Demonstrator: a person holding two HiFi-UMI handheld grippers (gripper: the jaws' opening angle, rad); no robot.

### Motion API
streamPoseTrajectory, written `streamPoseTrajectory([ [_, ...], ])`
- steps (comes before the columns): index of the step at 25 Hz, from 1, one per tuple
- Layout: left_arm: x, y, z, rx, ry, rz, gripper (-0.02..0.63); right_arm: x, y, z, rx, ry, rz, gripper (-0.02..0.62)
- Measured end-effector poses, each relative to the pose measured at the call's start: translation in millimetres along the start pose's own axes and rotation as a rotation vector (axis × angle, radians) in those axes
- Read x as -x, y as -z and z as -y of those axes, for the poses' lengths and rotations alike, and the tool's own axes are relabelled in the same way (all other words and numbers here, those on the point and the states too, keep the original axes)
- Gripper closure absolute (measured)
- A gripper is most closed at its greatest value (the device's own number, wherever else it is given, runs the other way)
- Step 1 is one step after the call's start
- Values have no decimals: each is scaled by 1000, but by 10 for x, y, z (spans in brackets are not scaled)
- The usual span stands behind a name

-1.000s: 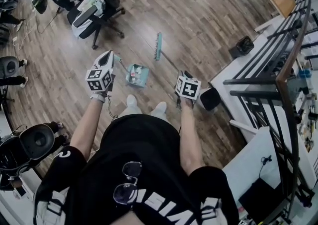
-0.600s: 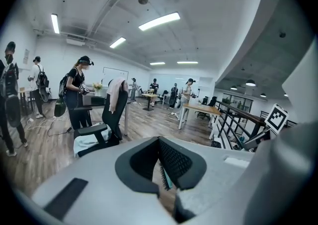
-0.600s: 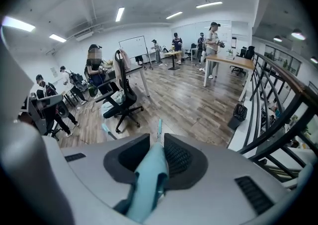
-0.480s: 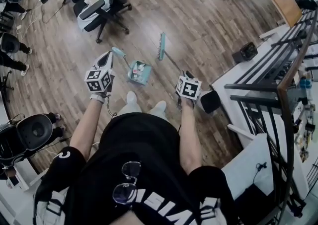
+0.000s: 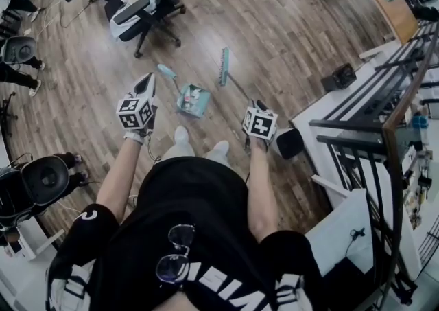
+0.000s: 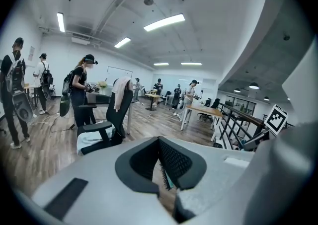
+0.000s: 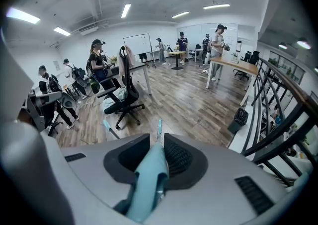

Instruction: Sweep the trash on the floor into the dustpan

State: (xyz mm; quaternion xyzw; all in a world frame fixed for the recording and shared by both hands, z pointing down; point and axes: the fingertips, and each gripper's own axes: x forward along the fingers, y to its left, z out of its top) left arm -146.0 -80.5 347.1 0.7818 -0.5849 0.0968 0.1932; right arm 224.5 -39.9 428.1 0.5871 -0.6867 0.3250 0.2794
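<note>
The right claw (image 5: 257, 106) is clenched on the pale teal handle of the broom (image 7: 149, 184), whose long stick slopes down to the brush head (image 5: 223, 66) resting on the wood floor (image 5: 274, 21). The left claw (image 5: 146, 82) is released, a narrow gap between its jaws with nothing gripped. The dustpan (image 5: 192, 101) sits on the floor between the two claws, just ahead of the person's shoes (image 5: 182, 139), with pale trash (image 5: 195, 99) inside. Its handle (image 5: 168, 76) leans toward the left claw, just beside it.
</note>
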Motion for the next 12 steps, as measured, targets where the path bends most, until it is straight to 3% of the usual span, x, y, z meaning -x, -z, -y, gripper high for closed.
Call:
streamPoseTrajectory([
  [12,13,29,-41,15,10,0,607,-22,-29,-43,25,11,6,512],
])
